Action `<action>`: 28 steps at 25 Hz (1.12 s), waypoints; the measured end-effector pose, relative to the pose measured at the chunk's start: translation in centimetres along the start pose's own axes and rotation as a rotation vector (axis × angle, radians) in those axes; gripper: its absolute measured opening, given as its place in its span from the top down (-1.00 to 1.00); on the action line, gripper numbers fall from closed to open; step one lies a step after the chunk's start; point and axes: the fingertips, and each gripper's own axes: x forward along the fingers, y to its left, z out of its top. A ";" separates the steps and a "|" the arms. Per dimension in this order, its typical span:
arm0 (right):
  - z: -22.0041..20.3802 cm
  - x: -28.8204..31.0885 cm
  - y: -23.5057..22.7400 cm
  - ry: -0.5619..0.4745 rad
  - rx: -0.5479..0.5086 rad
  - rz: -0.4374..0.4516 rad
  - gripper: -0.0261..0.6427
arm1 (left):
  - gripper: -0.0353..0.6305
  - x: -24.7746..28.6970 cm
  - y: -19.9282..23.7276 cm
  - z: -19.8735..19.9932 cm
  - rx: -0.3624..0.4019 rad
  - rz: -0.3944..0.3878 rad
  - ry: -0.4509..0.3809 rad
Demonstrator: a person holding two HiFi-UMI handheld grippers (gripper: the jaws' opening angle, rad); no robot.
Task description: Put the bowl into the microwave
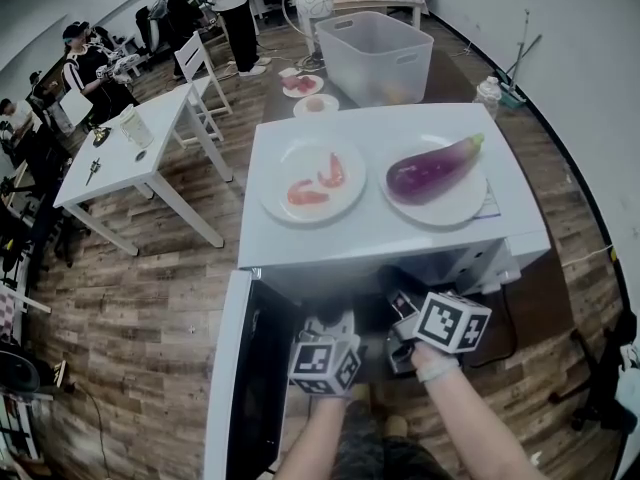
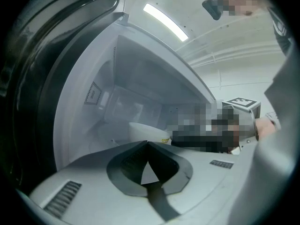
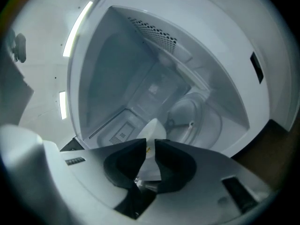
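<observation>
From the head view I look down on the white microwave (image 1: 378, 236). Its door (image 1: 240, 388) hangs open on the left side. On top sit two plates. One plate (image 1: 275, 196) has shrimp (image 1: 315, 184) on it, and the other plate (image 1: 455, 208) has a purple eggplant (image 1: 432, 168). My left tongs (image 1: 335, 326) and my right tongs (image 1: 403, 308) both reach into the dark mouth of the microwave, side by side. I cannot see the bowl from up here.

In the left gripper view, the left tongs (image 2: 148, 142) are pressed together at the tips, and they hold nothing. Just past them I see the white bowl (image 2: 143, 131), inside the microwave (image 2: 140, 78) near the front. The right tongs show at the right, with their marker cube (image 2: 241, 102) on top.

In the right gripper view, the right tongs (image 3: 150, 142) are narrow and pinch the edge of the bowl (image 3: 152, 128). The bowl's thin wall sits right between the two dark tips. Behind it is the round glass tray (image 3: 190, 118) on the microwave floor. I cannot tell if the bowl touches the floor.
</observation>
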 end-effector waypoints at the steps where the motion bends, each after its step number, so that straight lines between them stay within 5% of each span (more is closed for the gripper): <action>1: 0.1 0.0 0.0 0.000 0.000 0.001 0.73 | 0.92 0.0 -0.1 0.0 -0.001 -0.002 0.001; 5: 0.2 0.1 -0.2 -0.007 -0.004 -0.008 0.91 | 0.92 0.1 -0.1 -0.2 -0.006 -0.004 0.002; 17: -1.3 -1.1 0.1 0.006 -0.063 0.066 0.92 | 0.92 -0.9 -0.8 -0.6 -0.018 0.003 -0.001; 28: -3.8 -3.5 2.8 0.088 -0.220 0.196 0.93 | 0.92 -2.8 -3.2 -1.0 -0.018 -0.012 -0.014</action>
